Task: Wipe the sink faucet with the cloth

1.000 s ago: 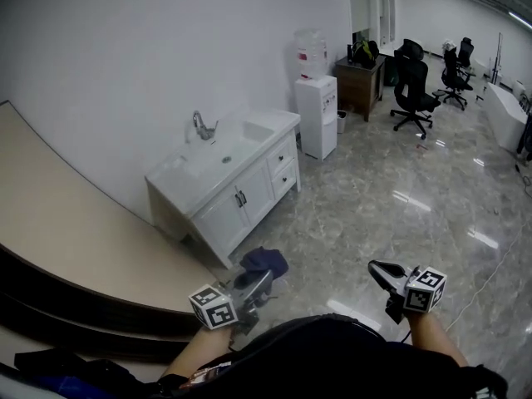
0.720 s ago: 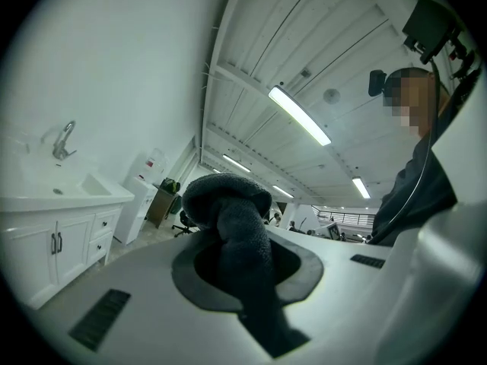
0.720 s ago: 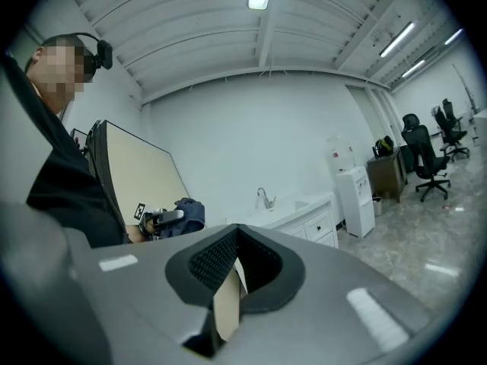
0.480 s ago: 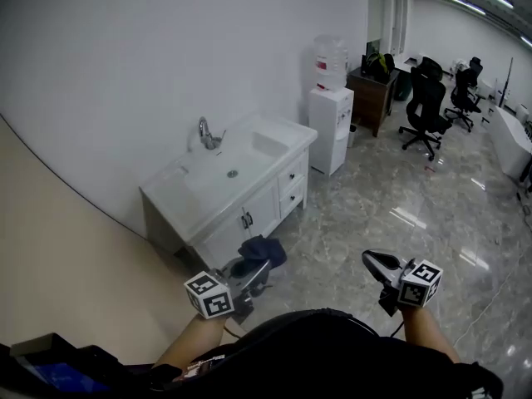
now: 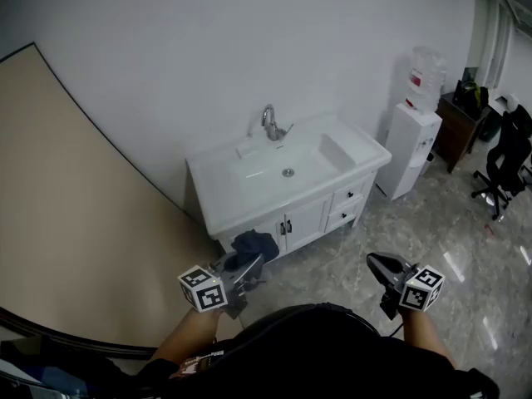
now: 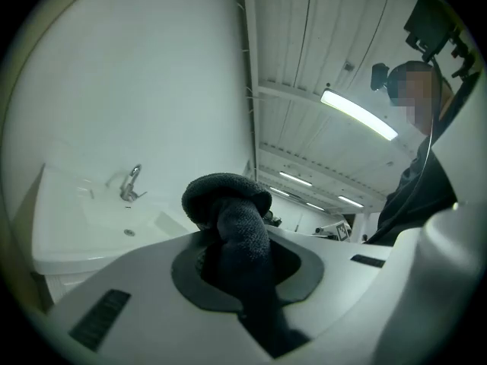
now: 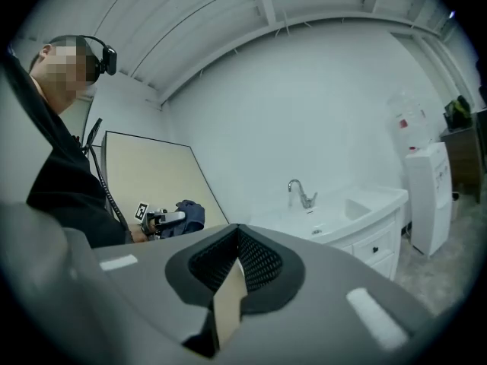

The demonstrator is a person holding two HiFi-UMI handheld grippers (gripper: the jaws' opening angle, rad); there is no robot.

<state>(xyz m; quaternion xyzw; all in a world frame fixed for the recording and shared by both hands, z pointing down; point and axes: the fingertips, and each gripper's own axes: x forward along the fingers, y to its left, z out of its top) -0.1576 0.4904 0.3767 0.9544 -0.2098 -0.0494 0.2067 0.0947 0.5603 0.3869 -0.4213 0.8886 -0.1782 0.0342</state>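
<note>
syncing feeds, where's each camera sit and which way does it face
Head view: on the head, down at sink and faucet; left gripper, right gripper, forearms show.
Left gripper view: on it, along jaws clamping the cloth, toward sink; torso right.
Right gripper view: on it, along shut jaws, sinkward; torso left.
All share the faucet.

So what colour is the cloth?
Dark blue; the cloth shows best in the head view.
</note>
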